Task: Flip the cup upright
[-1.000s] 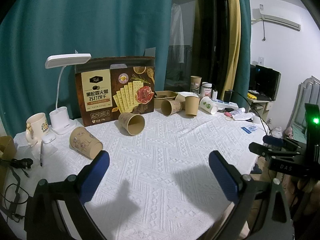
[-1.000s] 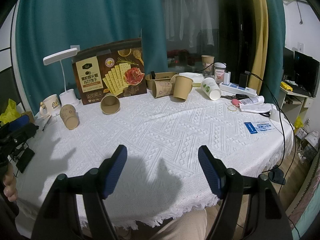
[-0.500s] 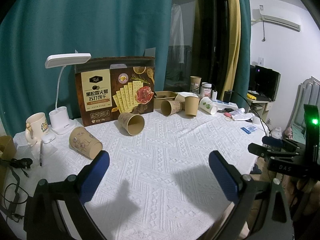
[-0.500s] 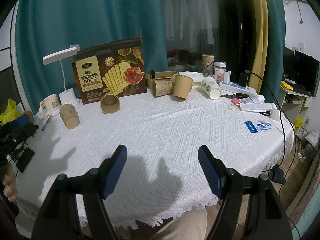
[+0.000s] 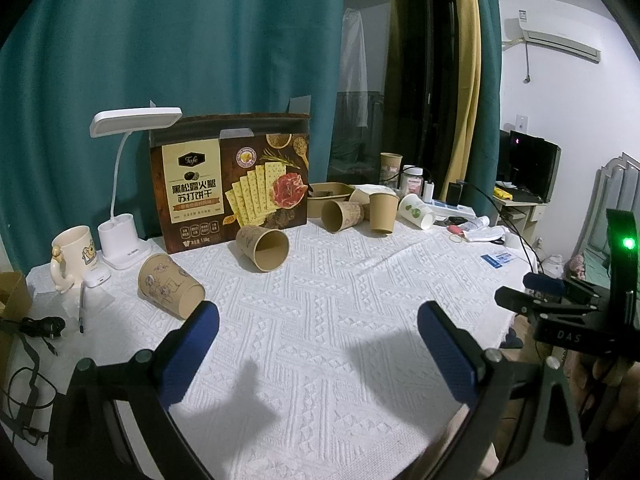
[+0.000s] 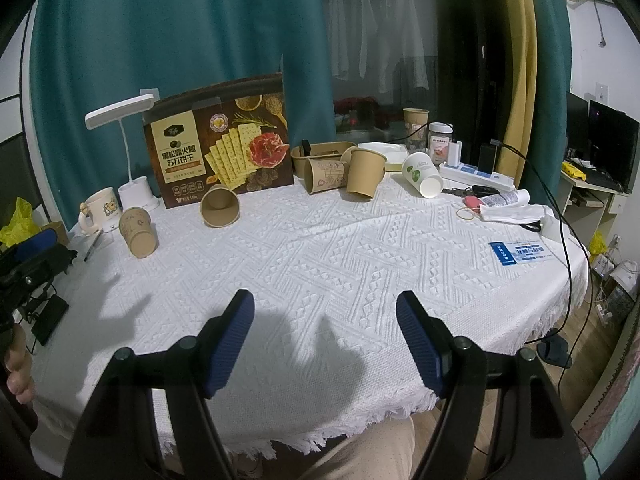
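- Hovering above the near part of the white tablecloth (image 5: 320, 320), the left gripper (image 5: 318, 344) has its blue pads spread wide, holding nothing.
- The right gripper (image 6: 325, 336) hangs over the near edge of the same cloth, also wide apart and empty.
- A patterned paper cup (image 5: 170, 285) lies on its side just beyond the left gripper's left pad, mouth toward the camera.
- A plain brown cup (image 5: 263, 247) lies tipped over in front of the cracker box (image 5: 230, 192).
- Farther back, another patterned cup (image 6: 325, 176) lies on its side beside an upright brown cup (image 6: 365, 179), and a white cup (image 6: 422, 178) lies tilted to their right.
- A desk lamp (image 5: 124, 184) and a mug (image 5: 74, 254) stand at the left.
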